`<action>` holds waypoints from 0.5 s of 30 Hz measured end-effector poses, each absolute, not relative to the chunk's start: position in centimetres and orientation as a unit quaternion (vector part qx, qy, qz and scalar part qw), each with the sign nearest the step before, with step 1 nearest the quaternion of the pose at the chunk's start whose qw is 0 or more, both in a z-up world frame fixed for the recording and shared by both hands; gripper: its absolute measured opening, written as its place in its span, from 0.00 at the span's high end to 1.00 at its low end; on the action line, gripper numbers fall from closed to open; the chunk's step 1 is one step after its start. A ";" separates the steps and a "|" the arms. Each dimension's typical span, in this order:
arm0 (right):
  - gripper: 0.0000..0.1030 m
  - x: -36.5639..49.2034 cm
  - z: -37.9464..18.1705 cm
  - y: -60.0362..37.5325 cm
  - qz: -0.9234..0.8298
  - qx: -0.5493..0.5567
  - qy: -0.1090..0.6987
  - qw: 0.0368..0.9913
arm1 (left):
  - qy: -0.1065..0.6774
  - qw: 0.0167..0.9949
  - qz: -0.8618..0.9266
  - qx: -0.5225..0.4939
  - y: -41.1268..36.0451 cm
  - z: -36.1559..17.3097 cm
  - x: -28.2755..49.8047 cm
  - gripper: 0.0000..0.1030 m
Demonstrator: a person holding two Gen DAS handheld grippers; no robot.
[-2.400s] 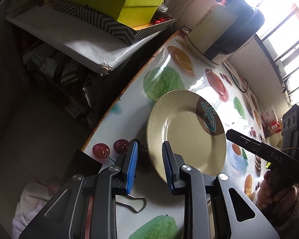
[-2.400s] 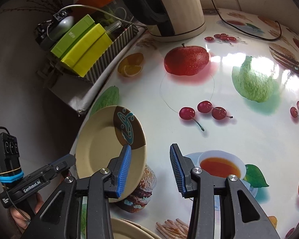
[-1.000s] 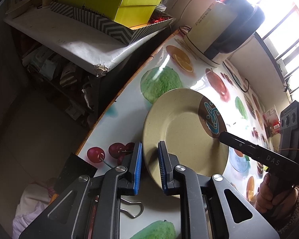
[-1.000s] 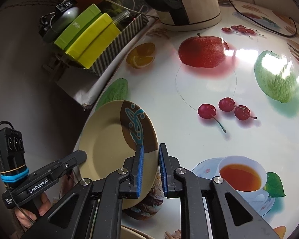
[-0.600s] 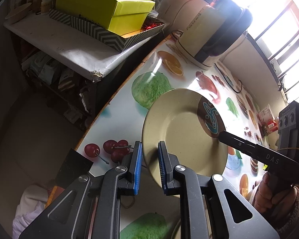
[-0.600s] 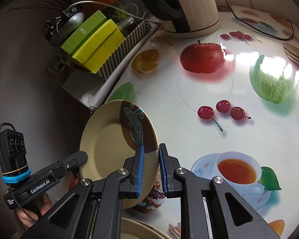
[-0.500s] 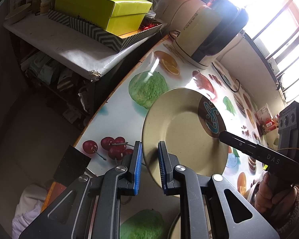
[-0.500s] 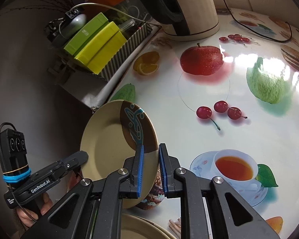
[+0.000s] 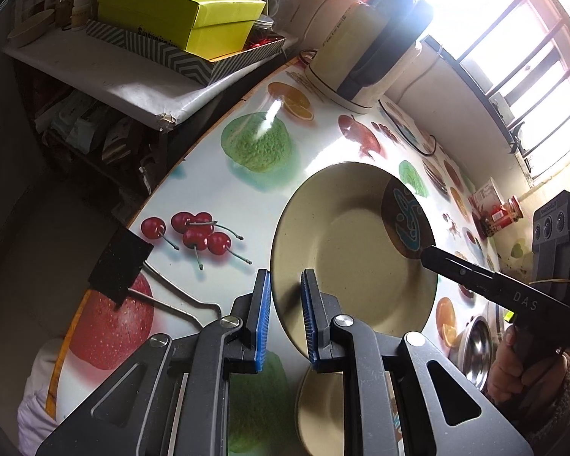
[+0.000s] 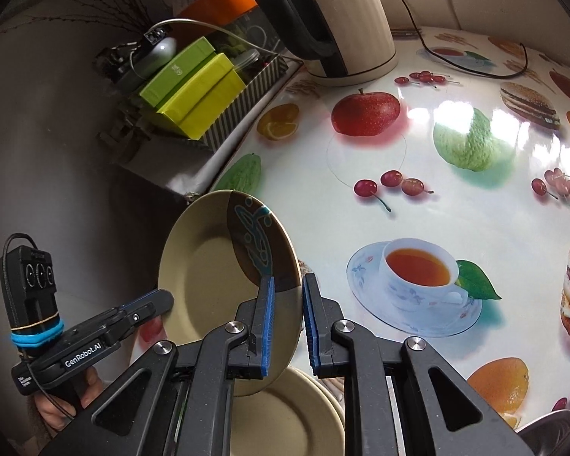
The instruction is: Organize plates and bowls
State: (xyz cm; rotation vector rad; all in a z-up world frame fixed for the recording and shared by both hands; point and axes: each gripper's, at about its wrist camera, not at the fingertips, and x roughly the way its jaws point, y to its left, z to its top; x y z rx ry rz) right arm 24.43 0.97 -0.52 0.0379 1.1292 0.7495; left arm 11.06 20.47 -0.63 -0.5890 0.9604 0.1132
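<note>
plate: round beige plate with a brown-and-teal patch (image 9: 345,250), held tilted above the fruit-print desk (image 9: 224,197)
left tool (image 9: 286,315): clamped shut on near rim
right tool (image 10: 287,323): pinched onto opposite rim, so weight's shared
target: probably the plain beige plates (image 10: 285,418) stacked below

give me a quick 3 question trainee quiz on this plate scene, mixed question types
1. True or false: the beige round plate with a brown patterned patch lies flat on the fruit-print tablecloth.
2. Which grips the plate's rim? A) only the left gripper B) only the right gripper C) both
3. Fill in: below the held plate lies a plain beige ___.

Key: 1 false, it is held tilted above the cloth; 2 C; 3 plate.
</note>
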 end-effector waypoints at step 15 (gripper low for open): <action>0.85 20.3 -0.9 -2.2 0.337 0.021 0.525 0.781 | 0.463 0.844 0.044 -0.268 17.9 -0.9 7.7 0.84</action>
